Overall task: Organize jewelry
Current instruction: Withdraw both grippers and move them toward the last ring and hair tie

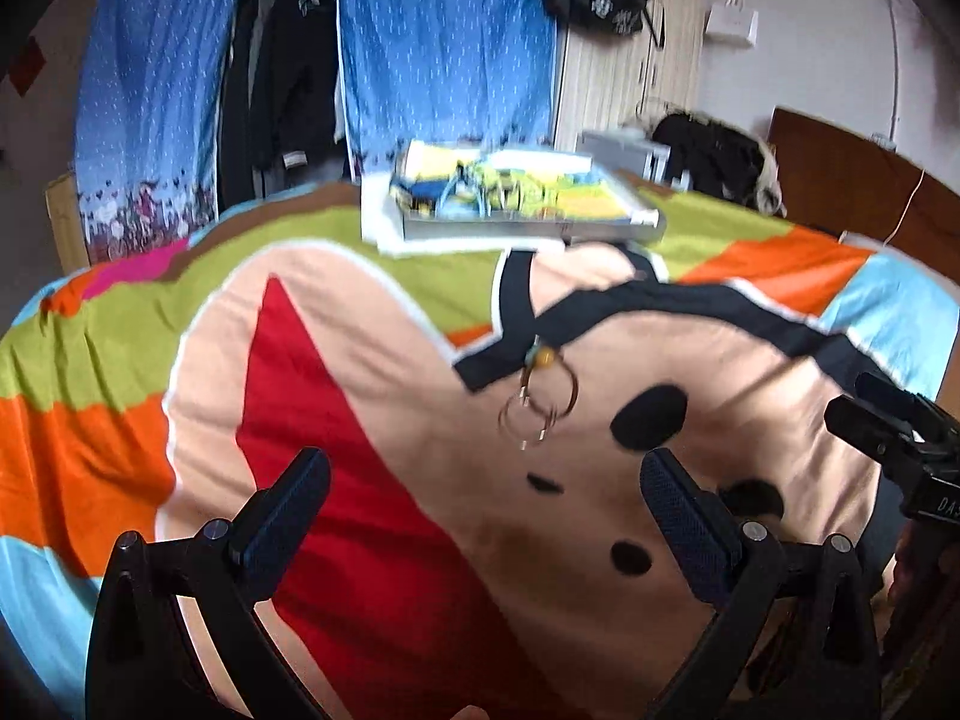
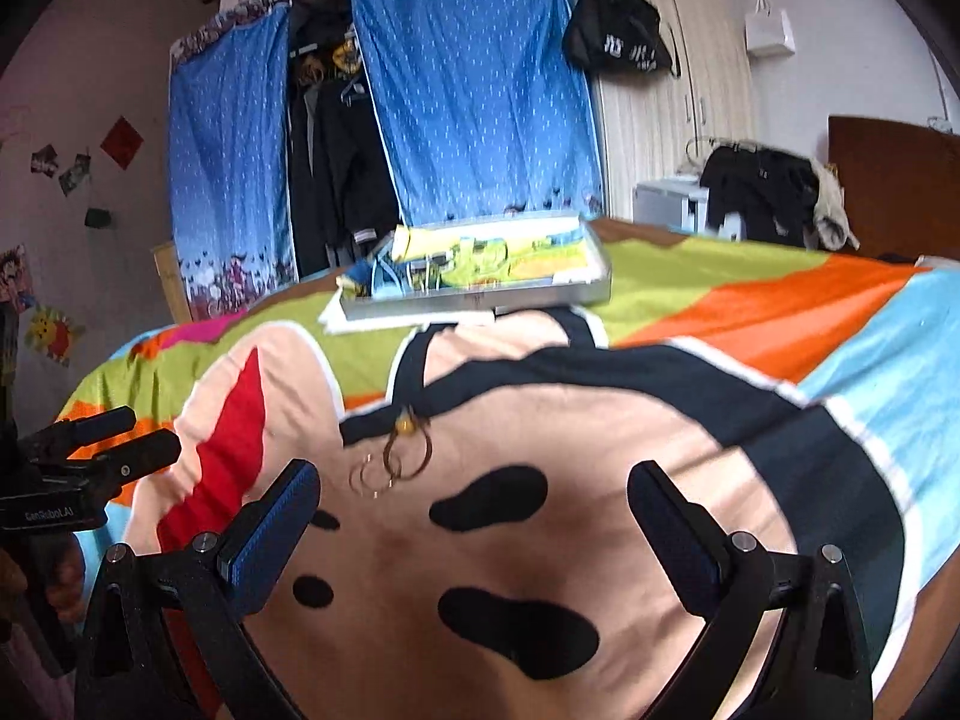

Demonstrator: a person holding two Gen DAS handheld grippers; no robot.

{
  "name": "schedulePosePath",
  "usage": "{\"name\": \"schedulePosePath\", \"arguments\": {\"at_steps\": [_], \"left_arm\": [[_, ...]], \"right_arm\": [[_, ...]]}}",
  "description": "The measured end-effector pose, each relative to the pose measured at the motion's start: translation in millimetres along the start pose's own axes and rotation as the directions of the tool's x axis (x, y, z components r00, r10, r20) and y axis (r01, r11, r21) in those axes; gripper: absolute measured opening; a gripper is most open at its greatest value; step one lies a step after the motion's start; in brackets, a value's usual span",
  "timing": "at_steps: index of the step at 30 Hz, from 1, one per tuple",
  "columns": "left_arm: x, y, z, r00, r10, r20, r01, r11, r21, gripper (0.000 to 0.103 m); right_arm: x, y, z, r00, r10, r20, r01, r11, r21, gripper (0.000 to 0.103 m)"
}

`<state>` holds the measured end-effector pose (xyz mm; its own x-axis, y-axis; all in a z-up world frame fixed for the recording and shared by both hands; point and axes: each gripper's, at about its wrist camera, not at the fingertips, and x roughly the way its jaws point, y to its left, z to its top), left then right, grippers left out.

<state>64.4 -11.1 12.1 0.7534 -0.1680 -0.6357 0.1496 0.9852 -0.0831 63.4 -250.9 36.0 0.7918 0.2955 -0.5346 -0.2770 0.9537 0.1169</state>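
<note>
Two tools were in view, one per hand. The left tool (image 1: 486, 474) stood wide apart and gripped nothing, and the right tool (image 2: 474, 480) was likewise spread wide with nothing between its pads. Each appeared at the edge of the other's view, both poised above the bed (image 1: 780, 276).

The jewelry lay in one small cluster (image 1: 538, 402) on the cartoon-print bedspread (image 2: 600, 432), right where a black band of the print met the beige area. It held what looked like three thin metal hoops, overlapping one another, though blur made the count uncertain; a yellow bead (image 1: 545, 355) and a small teal bit sat at the far end. The cluster's long axis ran from the bead end, farther from the tools, toward the smaller hoops nearer them, lying flat.

Farther back on the bed sat one shallow metal tray (image 2: 480, 300) with colourful contents, resting on a white sheet, well apart from the cluster.
</note>
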Motion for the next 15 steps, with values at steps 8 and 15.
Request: {"name": "schedulePosePath", "arguments": {"at_steps": [8, 15], "left_arm": [[53, 12, -7, 0.987, 0.034, -0.157, -0.029, 0.999, 0.029, 0.101], [96, 21, 1, 0.972, 0.023, -0.234, -0.017, 1.000, 0.026, 0.101]], "right_arm": [[47, -8, -18, 0.984, 0.009, -0.180, -0.005, 1.000, 0.021, 0.103], [90, -22, -14, 0.964, 0.035, -0.263, -0.024, 0.999, 0.046, 0.103]]}}
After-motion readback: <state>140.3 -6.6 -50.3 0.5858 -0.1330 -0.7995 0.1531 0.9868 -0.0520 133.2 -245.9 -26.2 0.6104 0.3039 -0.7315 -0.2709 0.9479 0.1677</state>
